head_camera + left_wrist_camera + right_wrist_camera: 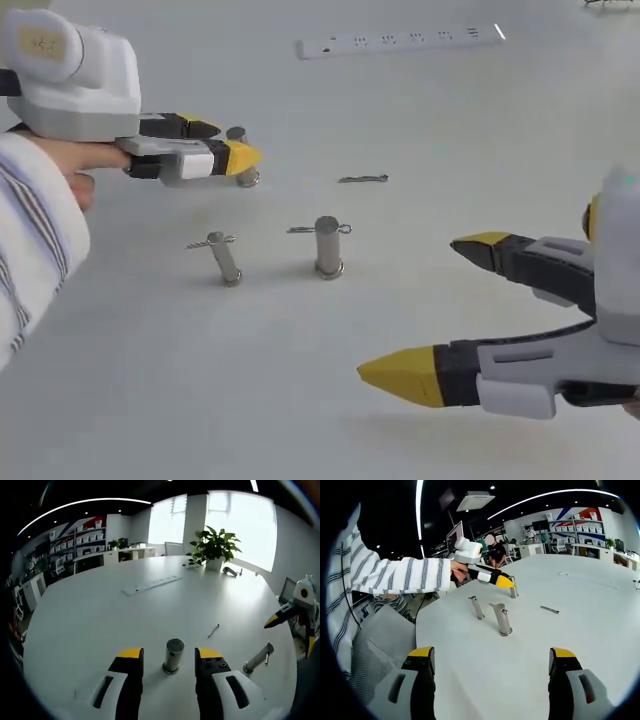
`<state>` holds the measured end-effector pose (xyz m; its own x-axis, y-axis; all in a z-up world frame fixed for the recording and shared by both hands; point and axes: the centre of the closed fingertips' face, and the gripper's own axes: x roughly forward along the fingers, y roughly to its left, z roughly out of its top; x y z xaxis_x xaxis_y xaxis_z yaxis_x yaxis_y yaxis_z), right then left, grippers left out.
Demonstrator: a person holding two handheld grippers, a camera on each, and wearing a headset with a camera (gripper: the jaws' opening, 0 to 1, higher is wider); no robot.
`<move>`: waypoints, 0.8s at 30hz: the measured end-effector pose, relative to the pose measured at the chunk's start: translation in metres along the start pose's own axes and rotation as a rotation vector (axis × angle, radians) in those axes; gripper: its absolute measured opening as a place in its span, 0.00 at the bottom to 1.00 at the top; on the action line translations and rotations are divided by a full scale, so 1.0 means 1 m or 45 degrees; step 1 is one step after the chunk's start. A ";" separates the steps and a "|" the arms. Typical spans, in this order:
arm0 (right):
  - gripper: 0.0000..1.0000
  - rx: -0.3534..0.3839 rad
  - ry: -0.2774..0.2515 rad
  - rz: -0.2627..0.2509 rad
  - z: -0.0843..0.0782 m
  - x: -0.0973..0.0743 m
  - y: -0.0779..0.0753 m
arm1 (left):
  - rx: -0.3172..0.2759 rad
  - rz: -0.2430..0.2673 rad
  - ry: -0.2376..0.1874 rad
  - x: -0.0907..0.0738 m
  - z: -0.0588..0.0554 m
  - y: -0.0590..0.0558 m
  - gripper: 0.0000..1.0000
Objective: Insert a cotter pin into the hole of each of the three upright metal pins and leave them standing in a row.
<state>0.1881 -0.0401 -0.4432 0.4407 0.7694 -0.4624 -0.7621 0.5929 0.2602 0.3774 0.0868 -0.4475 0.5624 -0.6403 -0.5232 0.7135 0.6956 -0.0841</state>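
At the far left of the table (180, 400), head view, the left gripper (234, 143) brackets the third metal pin (173, 656). In the left gripper view its jaws stand released, one on each side of the upright pin, with a gap showing on both sides.

Next to the right, nearer the person, a leaning pin (226, 259) carries a cotter pin (210, 241) through its head. The centre pin (327, 247) stands upright and is likewise fitted (318, 229). Beyond it, a loose cotter pin (362, 179) lies flat on the table, apart from all three pins. At lower right the right gripper (408, 308) hangs above the table, jaws spread wide and empty.

Step in hand, as judged: two of the three insertions are done and the last is being prepared. The next move calls for closing on the third pin to steady it, then a fine pinch on the thin, flat-lying cotter pin, which must be lined up with the hole.

Hard to make out:
- The third pin's hole cannot be seen.
- The jaws cover most of that pin in the head view.
- The lean of the left pin may be partly perspective.
- The body of the right gripper is cut off at the frame edge.
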 end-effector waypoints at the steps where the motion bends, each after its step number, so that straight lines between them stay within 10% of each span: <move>1: 0.93 0.004 -0.001 -0.001 0.000 0.000 0.000 | 0.000 0.000 0.001 0.001 0.000 0.000 0.35; 24: 0.87 0.013 0.004 0.039 -0.006 0.004 0.005 | 0.034 -0.048 0.016 0.012 -0.004 -0.008 0.10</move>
<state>0.1832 -0.0352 -0.4484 0.4155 0.7867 -0.4567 -0.7705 0.5712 0.2830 0.3766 0.0744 -0.4566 0.5299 -0.6617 -0.5304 0.7450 0.6621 -0.0817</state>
